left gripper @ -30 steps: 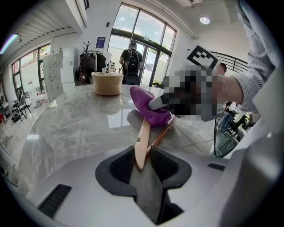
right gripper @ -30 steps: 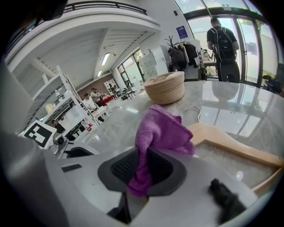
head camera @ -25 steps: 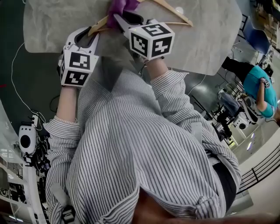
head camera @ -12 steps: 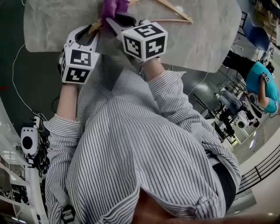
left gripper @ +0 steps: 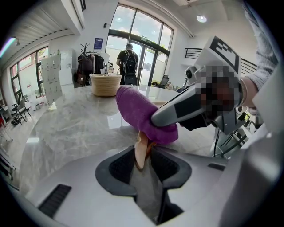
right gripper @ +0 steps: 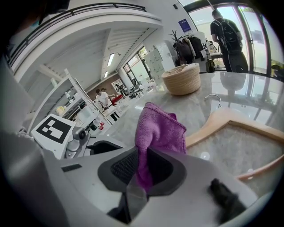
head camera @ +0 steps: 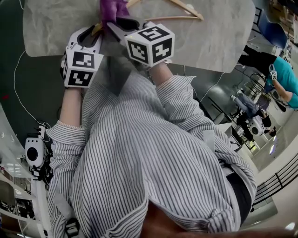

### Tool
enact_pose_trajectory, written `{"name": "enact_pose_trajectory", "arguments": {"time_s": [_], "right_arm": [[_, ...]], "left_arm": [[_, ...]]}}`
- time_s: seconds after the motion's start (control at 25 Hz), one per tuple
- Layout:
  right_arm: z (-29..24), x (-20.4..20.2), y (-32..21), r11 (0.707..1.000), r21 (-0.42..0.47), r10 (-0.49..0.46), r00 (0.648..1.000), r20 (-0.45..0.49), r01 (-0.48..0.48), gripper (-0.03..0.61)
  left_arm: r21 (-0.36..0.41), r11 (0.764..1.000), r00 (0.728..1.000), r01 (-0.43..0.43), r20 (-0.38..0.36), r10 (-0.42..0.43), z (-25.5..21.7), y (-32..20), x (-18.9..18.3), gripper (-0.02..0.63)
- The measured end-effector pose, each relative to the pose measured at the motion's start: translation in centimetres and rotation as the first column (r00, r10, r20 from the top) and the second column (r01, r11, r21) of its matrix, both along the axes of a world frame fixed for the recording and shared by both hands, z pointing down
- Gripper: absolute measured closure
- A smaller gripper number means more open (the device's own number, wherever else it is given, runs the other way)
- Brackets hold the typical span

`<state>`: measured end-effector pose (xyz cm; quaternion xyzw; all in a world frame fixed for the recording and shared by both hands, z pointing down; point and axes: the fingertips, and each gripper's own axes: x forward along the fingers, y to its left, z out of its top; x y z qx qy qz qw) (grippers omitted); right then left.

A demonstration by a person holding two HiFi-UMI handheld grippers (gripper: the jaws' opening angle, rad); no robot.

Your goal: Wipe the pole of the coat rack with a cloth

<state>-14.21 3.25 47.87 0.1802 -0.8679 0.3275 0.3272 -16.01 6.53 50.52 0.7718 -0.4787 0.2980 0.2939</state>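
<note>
A wooden clothes hanger [head camera: 182,12] lies over the marble table [head camera: 219,39]; no coat rack pole shows. My left gripper [left gripper: 143,155] is shut on the tip of one hanger arm [left gripper: 142,148], at the head view's upper left [head camera: 94,31]. My right gripper [right gripper: 144,170] is shut on a purple cloth [right gripper: 160,131], which drapes over that same hanger arm [right gripper: 230,120] just beyond the left jaws. In the left gripper view the purple cloth [left gripper: 141,114] covers the wood, with the right gripper [left gripper: 188,108] on it. The cloth [head camera: 111,8] is at the head view's top edge.
A woven basket [right gripper: 182,79] stands farther back on the table. A person with a backpack [left gripper: 129,62] stands by glass doors. Another person in a teal shirt [head camera: 285,74] is at the right, beyond the table. Cables and equipment lie on the floor at the left [head camera: 32,153].
My right gripper has slid the purple cloth leftwards along the hanger arm, closer to the left gripper. The left gripper has stayed put.
</note>
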Motion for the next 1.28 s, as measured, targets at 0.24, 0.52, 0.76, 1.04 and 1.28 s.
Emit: {"name": "enact_pose_trajectory", "arguments": {"time_s": [0.24, 0.52, 0.76, 1.04, 1.28], "right_arm": [[-1.0, 0.2, 0.2, 1.0, 0.001, 0.003, 1.0, 0.025, -0.003, 0.515], [-2.8, 0.2, 1.1, 1.0, 0.0, -0.013, 0.998, 0.059, 0.013, 0.515], [-2.6, 1.5, 1.7, 1.0, -0.013, -0.021, 0.999, 0.049, 0.022, 0.515], [-1.3, 2.6, 1.6, 0.998, -0.067, -0.01, 0.999, 0.045, 0.013, 0.515], [-0.1, 3.1, 1.2, 0.997, -0.077, -0.004, 1.0, 0.027, 0.006, 0.515]], "left_arm": [[0.0, 1.0, 1.0, -0.004, 0.002, 0.004, 0.0, -0.2, 0.0, 0.489], [-0.003, 1.0, 1.0, -0.011, 0.001, 0.011, -0.1, 0.0, 0.1, 0.489], [-0.008, 1.0, 1.0, -0.012, 0.001, 0.012, 0.1, 0.1, 0.3, 0.489], [-0.007, 1.0, 1.0, -0.017, 0.007, 0.017, -0.2, -0.3, 0.6, 0.489], [-0.029, 0.999, 0.999, -0.041, 0.014, 0.041, 0.1, -0.3, 0.3, 0.489]]}}
